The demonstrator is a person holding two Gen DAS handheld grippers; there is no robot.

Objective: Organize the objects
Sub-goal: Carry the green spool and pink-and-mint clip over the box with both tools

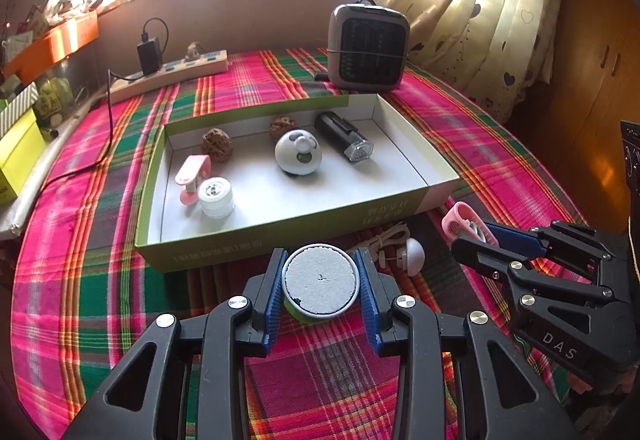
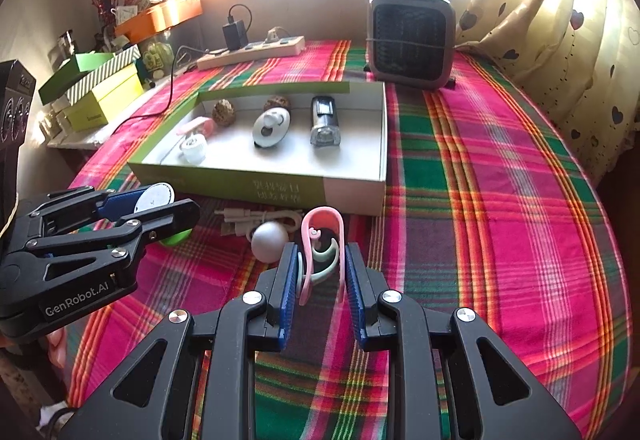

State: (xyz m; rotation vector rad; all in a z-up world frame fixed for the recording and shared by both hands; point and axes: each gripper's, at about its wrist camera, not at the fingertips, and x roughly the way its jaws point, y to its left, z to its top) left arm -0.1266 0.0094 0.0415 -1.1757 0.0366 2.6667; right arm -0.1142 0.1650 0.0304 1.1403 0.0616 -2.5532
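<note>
My left gripper [image 1: 320, 254] is shut on a round disc [image 1: 320, 278] with a grey top, white rim and green underside, just above the plaid cloth in front of the box. The right gripper [image 2: 321, 252] is shut on a pink loop-shaped clip [image 2: 322, 209] with a mint-green inner part. A shallow green box [image 1: 256, 246] with a white inside holds two walnuts [image 1: 216, 145], a pink clip [image 1: 192, 170], a small white jar [image 1: 216, 197], a white round gadget [image 1: 298, 158] and a black torch [image 1: 344, 136]. Between the grippers lies a white dome [image 1: 415, 256] with a cord.
A grey fan heater [image 1: 368, 48] stands behind the box, and a power strip [image 1: 172, 74] with a black charger lies at the back left. Stacked boxes [image 2: 96, 96] line the left edge. A curtain [image 1: 492, 12] hangs at the right. Plaid cloth [image 2: 500, 200] covers the table.
</note>
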